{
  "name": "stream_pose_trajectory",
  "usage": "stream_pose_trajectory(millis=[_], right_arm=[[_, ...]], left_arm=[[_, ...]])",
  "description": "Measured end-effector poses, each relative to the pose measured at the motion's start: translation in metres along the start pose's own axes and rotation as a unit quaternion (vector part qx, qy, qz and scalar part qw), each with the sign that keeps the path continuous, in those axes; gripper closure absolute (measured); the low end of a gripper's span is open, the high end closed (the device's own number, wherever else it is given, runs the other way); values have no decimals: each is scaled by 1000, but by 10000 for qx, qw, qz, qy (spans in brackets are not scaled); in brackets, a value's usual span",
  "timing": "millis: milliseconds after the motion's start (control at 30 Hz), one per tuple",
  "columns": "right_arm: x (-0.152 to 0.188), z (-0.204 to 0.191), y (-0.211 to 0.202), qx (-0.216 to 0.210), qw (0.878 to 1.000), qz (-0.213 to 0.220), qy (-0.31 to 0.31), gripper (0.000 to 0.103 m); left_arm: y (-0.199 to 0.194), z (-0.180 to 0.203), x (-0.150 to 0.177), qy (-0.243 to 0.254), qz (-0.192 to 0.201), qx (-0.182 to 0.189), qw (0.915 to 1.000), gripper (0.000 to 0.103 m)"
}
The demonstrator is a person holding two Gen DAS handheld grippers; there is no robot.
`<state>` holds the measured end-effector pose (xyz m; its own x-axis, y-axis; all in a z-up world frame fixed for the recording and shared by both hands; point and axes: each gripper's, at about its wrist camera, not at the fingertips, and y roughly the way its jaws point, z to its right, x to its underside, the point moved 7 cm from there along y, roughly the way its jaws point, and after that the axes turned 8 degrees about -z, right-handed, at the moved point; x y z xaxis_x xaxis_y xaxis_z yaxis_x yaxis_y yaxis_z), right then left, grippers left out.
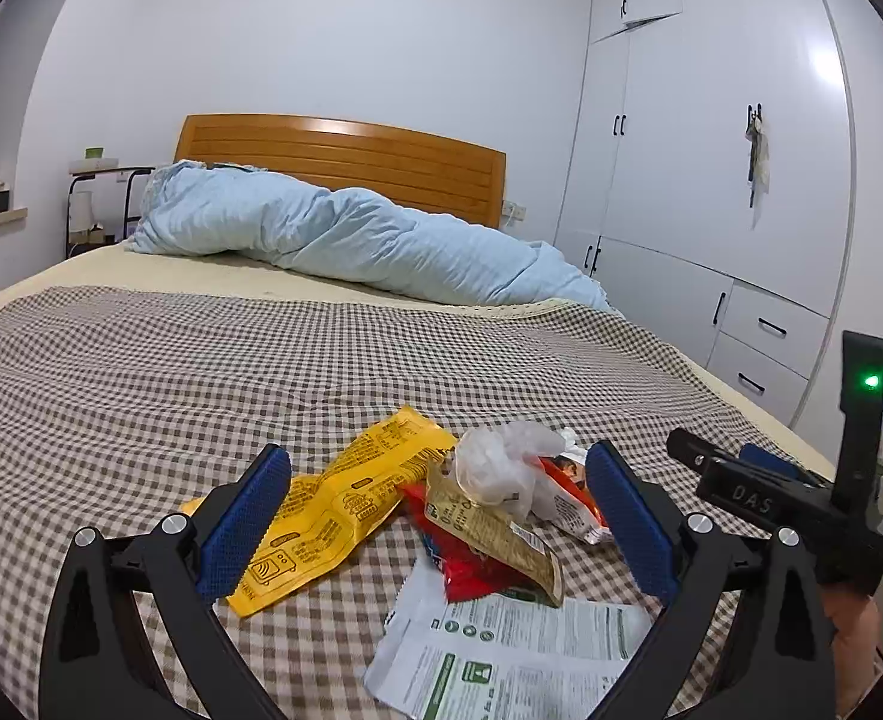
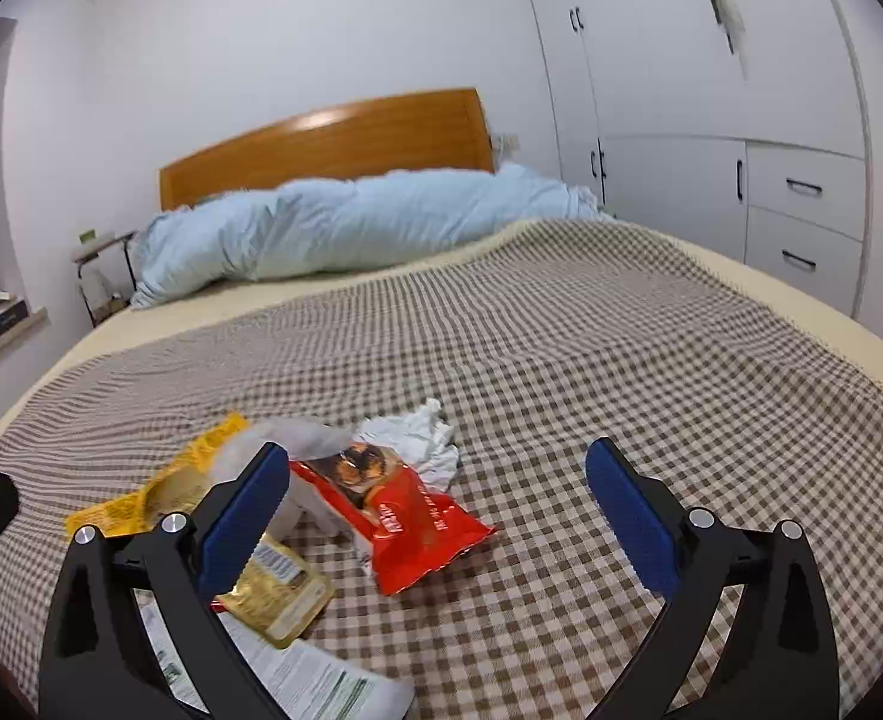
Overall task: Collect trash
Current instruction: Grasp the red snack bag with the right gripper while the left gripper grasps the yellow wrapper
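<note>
Both tongs wide open, holding nothing: left gripper (image 1: 438,516) straddles flat yellow printed wrapper (image 1: 327,516) & crumpled clear plastic bag (image 1: 495,468) on brown-checked bedspread (image 1: 141,372), right gripper (image 2: 438,513) over glossy red snack packet (image 2: 399,516).

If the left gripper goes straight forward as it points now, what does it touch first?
Most likely the crumpled clear plastic bag, which lies on the wrapper pile between the open fingers of the left gripper. Depth is unclear, so the gold pouch might come first.

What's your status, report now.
Left gripper open, over the trash pile. Right gripper open, empty, near the red wrapper. Trash all still on the bed. Nothing in the way.
</note>
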<state>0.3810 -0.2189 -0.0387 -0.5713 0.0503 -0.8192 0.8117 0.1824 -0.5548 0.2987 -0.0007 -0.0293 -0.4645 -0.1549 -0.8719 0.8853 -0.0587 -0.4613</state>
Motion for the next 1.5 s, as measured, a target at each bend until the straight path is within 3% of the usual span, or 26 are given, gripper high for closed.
stream_pose_trajectory(millis=[167,333,567,667,700,767,900,933,1100,1233,1500], right_arm=[[12,2,35,101,9978,-651,-62,8],[25,-7,65,-150,9924,-1223,-25,8],[44,-9,98,77,9818,-1895,35,8],[41,-9,96,-88,9835,-1803,127,12],[42,-8,97,-113,9831,-1822,121,36],[41,-7,96,-146,9834,-1802,146,43],[37,-7,87,-335,9861,-1614,186,75],[35,-8,83,-319,9878,-1513,169,79],[26,-6,65,119,9937,-1105,-139,85],[9,7,42,793,9945,-519,-447,85],[-6,45,13,1036,9946,-49,-98,85]], left_arm=[[14,-1,1,141,-80,-77,9998,8],[27,-7,-1,23,-189,11,9998,8],[44,-14,1,-28,-354,43,9994,8],[50,-15,2,-35,-424,51,9991,8],[53,-16,2,-42,-462,62,9989,8],[56,-16,3,-55,-510,84,9986,8],[60,-13,4,30,-591,102,9982,8],[62,-12,4,59,-606,102,9981,8],[64,-13,5,192,-713,60,9972,8],[63,-17,3,278,-755,-41,9967,8],[74,-32,9,642,-1265,-344,9893,8]])
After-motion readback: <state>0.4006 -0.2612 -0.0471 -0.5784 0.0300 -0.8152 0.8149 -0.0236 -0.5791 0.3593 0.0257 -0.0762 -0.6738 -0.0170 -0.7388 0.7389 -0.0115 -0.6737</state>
